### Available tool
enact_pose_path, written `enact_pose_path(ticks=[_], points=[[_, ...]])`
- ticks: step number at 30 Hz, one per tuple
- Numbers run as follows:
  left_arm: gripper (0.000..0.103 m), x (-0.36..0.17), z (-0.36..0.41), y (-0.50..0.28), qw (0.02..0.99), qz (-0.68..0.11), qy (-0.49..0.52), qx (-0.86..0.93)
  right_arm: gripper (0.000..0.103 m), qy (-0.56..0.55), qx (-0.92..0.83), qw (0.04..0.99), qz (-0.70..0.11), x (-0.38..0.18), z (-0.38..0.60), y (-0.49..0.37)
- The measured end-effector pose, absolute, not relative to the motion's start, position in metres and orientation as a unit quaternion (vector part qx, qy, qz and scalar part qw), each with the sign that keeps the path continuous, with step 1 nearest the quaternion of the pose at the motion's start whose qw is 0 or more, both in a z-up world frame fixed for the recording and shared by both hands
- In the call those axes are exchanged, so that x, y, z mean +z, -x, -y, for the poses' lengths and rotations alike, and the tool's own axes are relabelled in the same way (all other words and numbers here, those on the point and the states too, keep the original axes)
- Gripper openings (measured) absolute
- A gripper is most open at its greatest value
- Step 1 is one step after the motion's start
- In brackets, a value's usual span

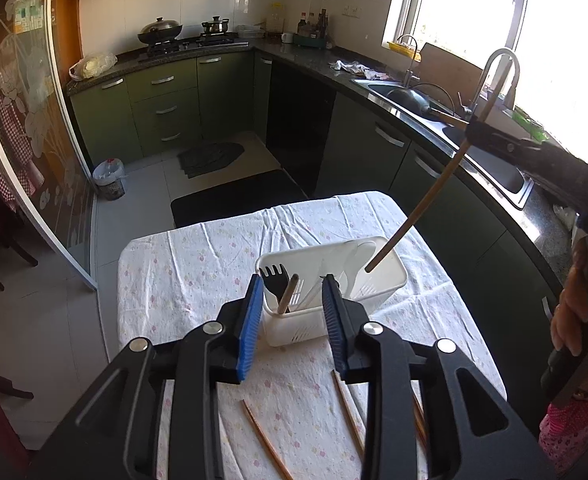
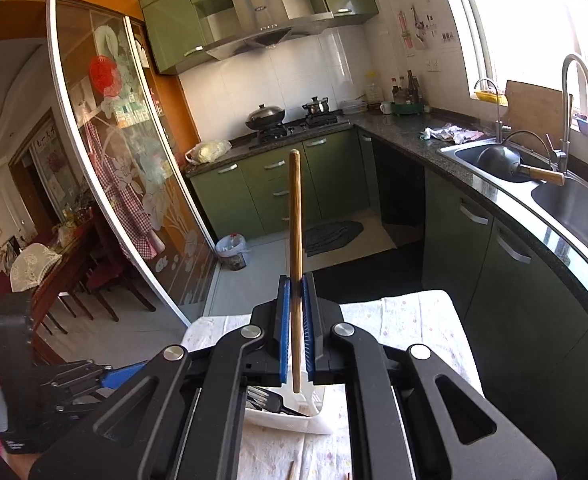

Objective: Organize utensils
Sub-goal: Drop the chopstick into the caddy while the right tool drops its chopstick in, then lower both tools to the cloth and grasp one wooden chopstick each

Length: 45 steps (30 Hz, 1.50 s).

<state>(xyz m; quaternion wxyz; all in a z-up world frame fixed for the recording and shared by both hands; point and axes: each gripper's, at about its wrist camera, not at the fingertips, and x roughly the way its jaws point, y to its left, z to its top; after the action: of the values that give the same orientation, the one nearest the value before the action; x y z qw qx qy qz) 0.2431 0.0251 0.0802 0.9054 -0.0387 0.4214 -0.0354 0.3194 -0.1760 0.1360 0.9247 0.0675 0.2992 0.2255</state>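
Note:
A white utensil caddy (image 1: 377,280) stands on the cloth-covered table (image 1: 198,264). It holds a black fork (image 1: 274,276), a brown stick and white utensils. My left gripper (image 1: 294,292) is open and empty, just in front of the caddy. My right gripper (image 2: 295,292) is shut on a wooden chopstick (image 2: 295,240), held upright. In the left wrist view that chopstick (image 1: 417,212) slants down with its tip over the caddy's right compartment. The caddy (image 2: 294,420) shows below the right gripper. Loose chopsticks (image 1: 264,438) lie on the cloth near me.
A kitchen counter with a sink (image 1: 489,164) and tap (image 1: 497,68) runs along the right. Green cabinets (image 1: 166,108) and a stove with a wok (image 1: 160,32) are at the back. A bin (image 1: 110,178) stands by the glass sliding door (image 1: 26,120).

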Motion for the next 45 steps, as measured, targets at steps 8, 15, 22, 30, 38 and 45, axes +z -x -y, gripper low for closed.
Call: enact_pose_path(ticks=[8,15,22,30,38,45], points=[[0.034,0.055,-0.027,-0.223,0.879,-0.469,0.061,-0.058,0.008,-0.017,0.225,0.909,-0.351,0.068,0.141,-0.333],[0.049,0.03,-0.024,-0.199,0.861,-0.503,0.05,-0.062,0.019,-0.03,0.244,0.908,-0.34,0.07,0.157,-0.309],[0.048,-0.042,-0.029,-0.179,0.787,-0.611,0.069,-0.044,0.027,-0.012,0.264,0.888,-0.375,0.07,0.189,-0.261],[0.031,-0.111,-0.044,-0.181,0.724,-0.683,0.089,0.022,0.027,0.017,0.288,0.828,-0.482,0.011,0.195,-0.236],[0.024,-0.133,-0.046,-0.193,0.709,-0.697,0.096,0.056,0.027,0.038,0.282,0.815,-0.505,-0.013,0.202,-0.223],[0.02,-0.141,-0.042,-0.205,0.703,-0.701,0.093,0.079,0.027,0.041,0.279,0.807,-0.518,-0.018,0.207,-0.226]])
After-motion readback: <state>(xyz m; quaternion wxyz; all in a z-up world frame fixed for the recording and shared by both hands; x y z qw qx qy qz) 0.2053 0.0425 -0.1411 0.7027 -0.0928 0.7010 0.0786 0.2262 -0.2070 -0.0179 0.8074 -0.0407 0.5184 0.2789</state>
